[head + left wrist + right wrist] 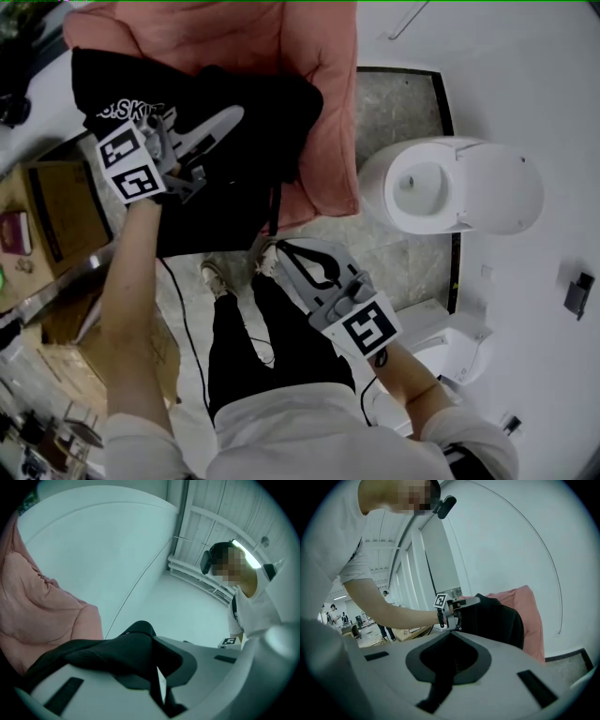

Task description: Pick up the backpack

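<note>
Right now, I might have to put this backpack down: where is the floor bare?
The grey tile floor is bare between the pink cushion and the toilet, and also between the toilet and the person's shoes. The left side is crowded with cardboard boxes.
</note>
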